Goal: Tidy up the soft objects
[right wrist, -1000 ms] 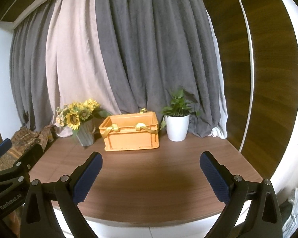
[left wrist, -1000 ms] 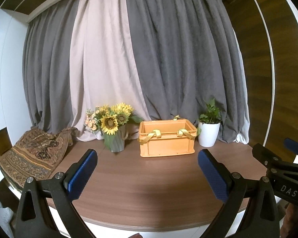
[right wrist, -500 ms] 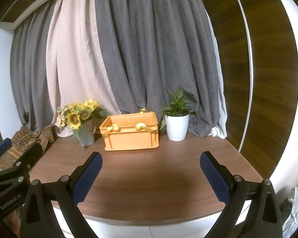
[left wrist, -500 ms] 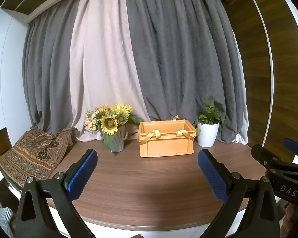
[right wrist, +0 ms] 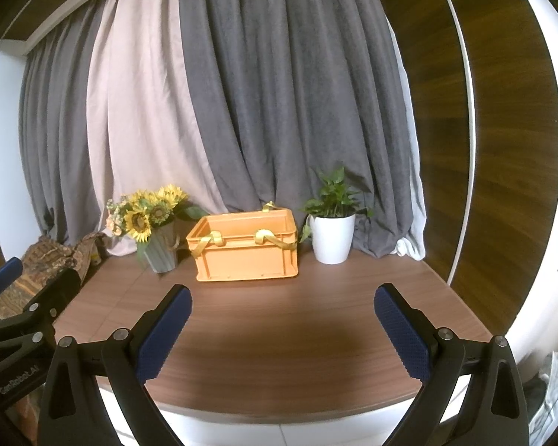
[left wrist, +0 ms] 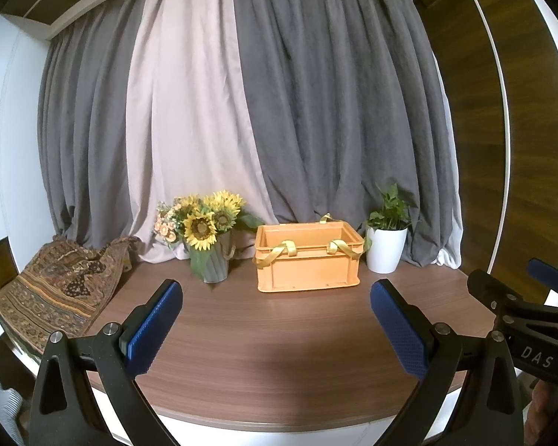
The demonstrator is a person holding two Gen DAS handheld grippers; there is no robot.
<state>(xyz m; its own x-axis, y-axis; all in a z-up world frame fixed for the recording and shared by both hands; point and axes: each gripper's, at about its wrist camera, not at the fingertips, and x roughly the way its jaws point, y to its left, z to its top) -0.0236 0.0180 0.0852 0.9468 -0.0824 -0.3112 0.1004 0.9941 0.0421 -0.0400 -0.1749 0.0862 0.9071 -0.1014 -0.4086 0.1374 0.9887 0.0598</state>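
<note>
Left wrist view: both grippers, left (left wrist: 277, 323) and right (right wrist: 282, 329), hang wide apart over the tabletop's (left wrist: 279, 342) front edge; crate (left wrist: 308, 262) sits at the back.

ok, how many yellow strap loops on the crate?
3 visible. Two drape over the orange crate's front rim: left loop, right loop. One loop peeks above the back rim; a fourth may be hidden.
</note>
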